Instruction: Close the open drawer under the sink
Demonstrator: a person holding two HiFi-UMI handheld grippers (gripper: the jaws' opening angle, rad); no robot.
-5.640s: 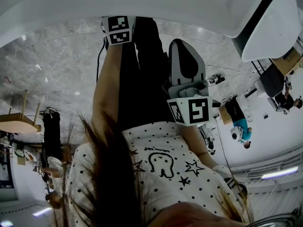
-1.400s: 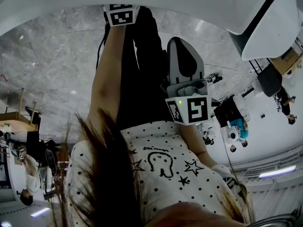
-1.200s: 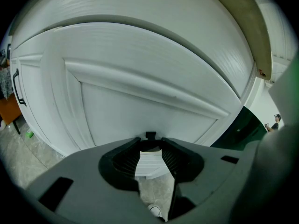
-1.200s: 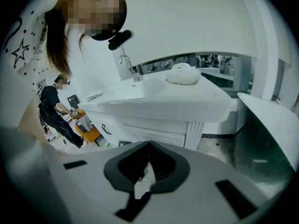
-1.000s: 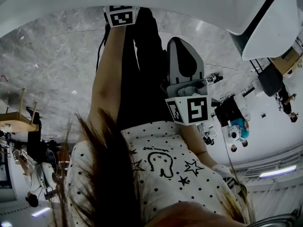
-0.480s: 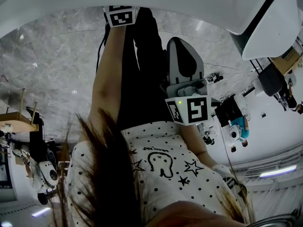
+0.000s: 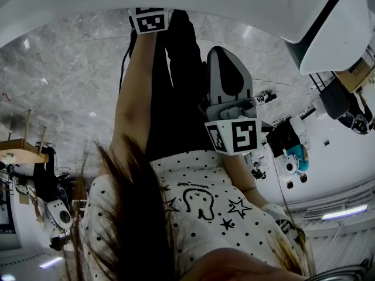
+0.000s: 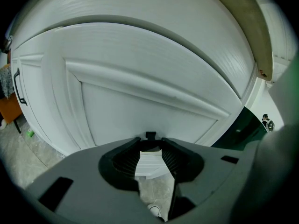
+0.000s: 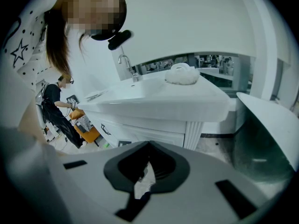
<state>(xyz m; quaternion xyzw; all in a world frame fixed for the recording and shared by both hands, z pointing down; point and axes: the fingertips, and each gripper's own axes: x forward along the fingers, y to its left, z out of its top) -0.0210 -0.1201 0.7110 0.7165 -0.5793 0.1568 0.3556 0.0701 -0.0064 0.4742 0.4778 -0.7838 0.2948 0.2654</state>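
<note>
Looking down past a dotted shirt (image 7: 199, 215), the head view is showing the left hand-held gripper (image 7: 149, 20) and the right hand-held gripper (image 7: 229, 95) hanging over a marble floor (image 7: 58, 86). In the left gripper view, its jaws are standing spread and empty, with the drawer (image 8: 140, 97) filling the view close ahead as a white panelled front. In the right gripper view, its jaws are standing a narrow slit apart, gripping nothing and facing the sink (image 9: 154, 94) and the cabinet (image 9: 140, 132) below it.
</note>
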